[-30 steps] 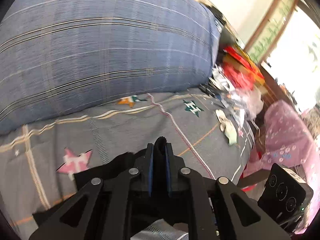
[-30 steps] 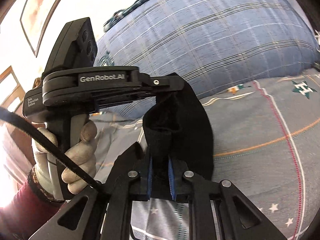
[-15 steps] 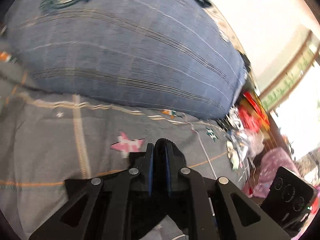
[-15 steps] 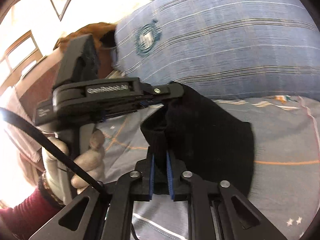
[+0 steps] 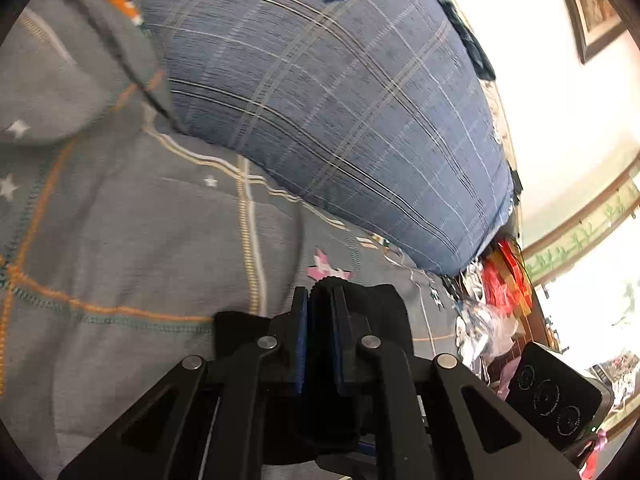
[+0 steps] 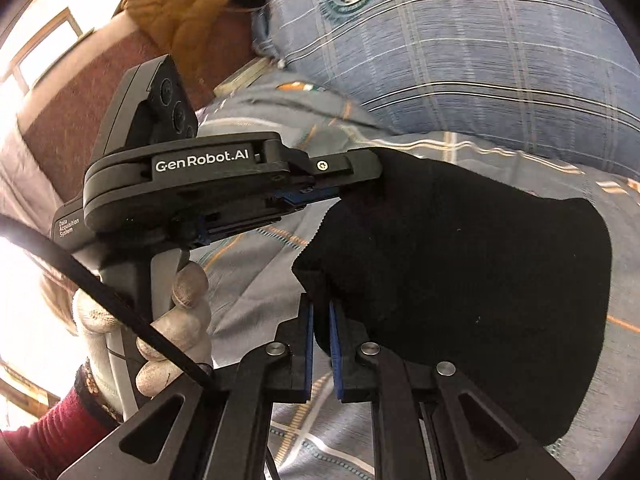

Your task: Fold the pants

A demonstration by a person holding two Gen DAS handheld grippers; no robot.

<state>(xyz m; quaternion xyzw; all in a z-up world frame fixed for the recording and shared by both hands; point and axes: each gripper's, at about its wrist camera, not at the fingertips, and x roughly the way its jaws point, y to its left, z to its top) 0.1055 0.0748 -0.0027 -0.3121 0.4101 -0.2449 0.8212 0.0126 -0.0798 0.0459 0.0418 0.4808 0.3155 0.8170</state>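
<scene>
Most of the black pants (image 6: 460, 280) stay out of reach of both cameras: the left wrist view shows only a dark fold (image 5: 320, 300) bunched between the pads of the left hand-held gripper (image 5: 320, 296), the remainder buried behind its body, and in the right wrist view the cloth runs under the right hand-held gripper (image 6: 319, 312). The emblem on the blue plaid pillow (image 5: 340, 92) is cut by the top edge. The heap of packets (image 5: 492, 300) beside the bed is too small to identify.
</scene>
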